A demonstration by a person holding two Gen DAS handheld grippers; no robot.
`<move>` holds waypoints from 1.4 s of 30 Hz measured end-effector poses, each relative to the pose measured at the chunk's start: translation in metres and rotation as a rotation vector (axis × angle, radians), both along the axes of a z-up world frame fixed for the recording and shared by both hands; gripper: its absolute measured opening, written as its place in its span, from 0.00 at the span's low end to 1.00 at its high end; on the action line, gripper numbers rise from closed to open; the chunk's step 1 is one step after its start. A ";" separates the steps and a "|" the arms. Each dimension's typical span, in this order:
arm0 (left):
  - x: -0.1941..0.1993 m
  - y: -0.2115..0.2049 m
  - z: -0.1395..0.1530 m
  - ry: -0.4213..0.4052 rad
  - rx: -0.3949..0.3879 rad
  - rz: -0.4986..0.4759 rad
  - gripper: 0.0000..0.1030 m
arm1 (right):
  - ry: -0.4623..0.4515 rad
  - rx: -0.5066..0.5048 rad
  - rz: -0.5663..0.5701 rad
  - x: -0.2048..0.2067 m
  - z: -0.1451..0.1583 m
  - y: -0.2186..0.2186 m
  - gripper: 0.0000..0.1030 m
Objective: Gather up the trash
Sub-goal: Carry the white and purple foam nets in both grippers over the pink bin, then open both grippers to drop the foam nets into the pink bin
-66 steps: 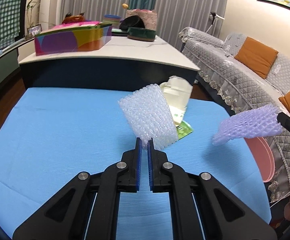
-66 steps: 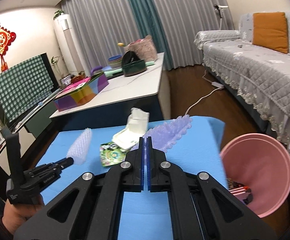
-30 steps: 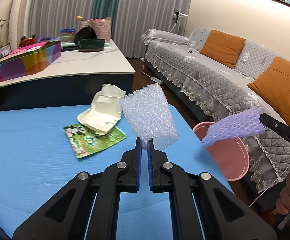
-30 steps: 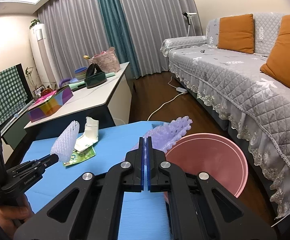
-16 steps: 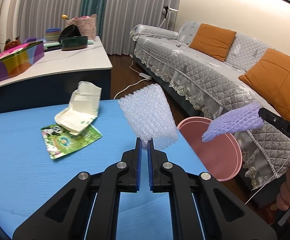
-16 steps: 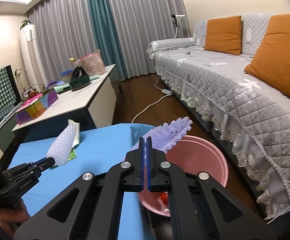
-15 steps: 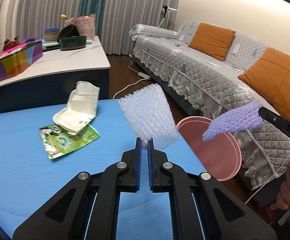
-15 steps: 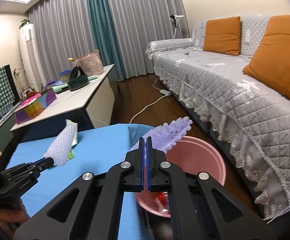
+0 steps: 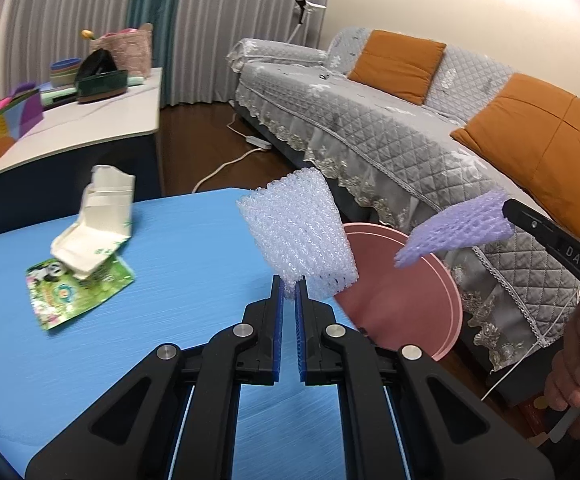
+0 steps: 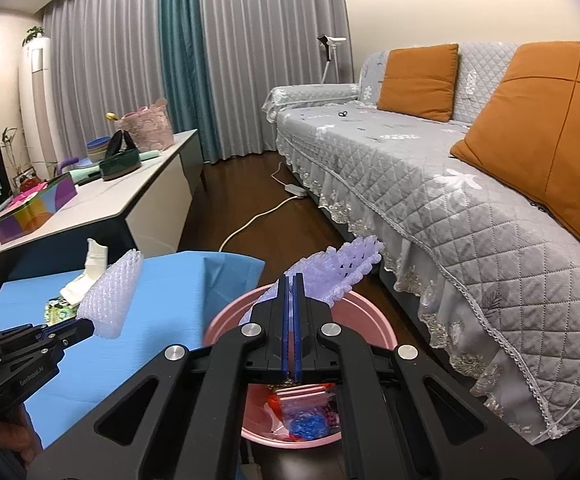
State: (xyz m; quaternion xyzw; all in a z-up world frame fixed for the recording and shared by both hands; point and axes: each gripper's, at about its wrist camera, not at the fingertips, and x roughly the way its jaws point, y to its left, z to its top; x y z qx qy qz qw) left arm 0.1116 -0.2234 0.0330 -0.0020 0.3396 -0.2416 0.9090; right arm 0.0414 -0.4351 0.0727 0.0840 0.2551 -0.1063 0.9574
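Two tools: both are held by a person, and each is clamped on a piece of foam netting.
Left tool (image 9: 288, 286): its blue-padded jaws are pinched on the lower edge of a white, tube-shaped foam net sleeve (image 9: 298, 228), which is held upright above the right end of the blue-covered tabletop (image 9: 193, 240).
Right tool (image 10: 288, 286): its jaws are closed on a flat lilac foam net sleeve (image 10: 338, 270), which is held over the near rim of the round pink plastic basin (image 10: 366, 320).
Pink basin: it is seen on the dark wooden floor between the tabletop and the grey quilted sofa (image 10: 430, 168); red, blue and clear plastic scraps (image 10: 306, 412) are lying inside it.
Trash left on the tabletop: a crumpled cream paper carton (image 9: 95, 226) is resting partly on a flat green foil wrapper printed with a panda (image 9: 75, 292); no words on the wrapper can be made out.
Writing, left view: the white letters "DAS" are read on the black arm of the right tool, and the rest is cut off.
Writing, right view: small white lettering is printed on the body of the left tool, too small to be read with certainty.
Hands: fingers (image 9: 578, 364) are wrapped around the right tool's handle at the picture's right edge.
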 end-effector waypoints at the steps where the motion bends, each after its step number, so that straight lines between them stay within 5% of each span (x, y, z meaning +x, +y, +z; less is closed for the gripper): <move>1: 0.001 -0.004 -0.001 0.003 0.002 -0.008 0.06 | 0.003 0.000 -0.006 0.000 -0.002 -0.003 0.02; 24: 0.041 -0.097 -0.031 0.062 0.055 -0.160 0.06 | 0.120 0.014 -0.090 0.022 -0.036 -0.036 0.03; 26: 0.040 -0.100 -0.030 0.068 0.062 -0.175 0.13 | 0.143 -0.003 -0.110 0.023 -0.037 -0.036 0.07; 27: 0.040 -0.100 -0.030 0.069 0.070 -0.177 0.27 | 0.150 -0.009 -0.123 0.022 -0.037 -0.036 0.09; 29: 0.035 -0.095 -0.027 0.052 0.072 -0.161 0.40 | 0.148 -0.006 -0.154 0.019 -0.036 -0.039 0.32; 31: 0.031 -0.086 -0.024 0.056 0.067 -0.154 0.40 | 0.140 0.001 -0.184 0.015 -0.032 -0.041 0.47; 42: 0.009 -0.017 0.019 -0.010 0.038 -0.052 0.40 | 0.068 0.021 -0.153 0.003 -0.004 -0.019 0.48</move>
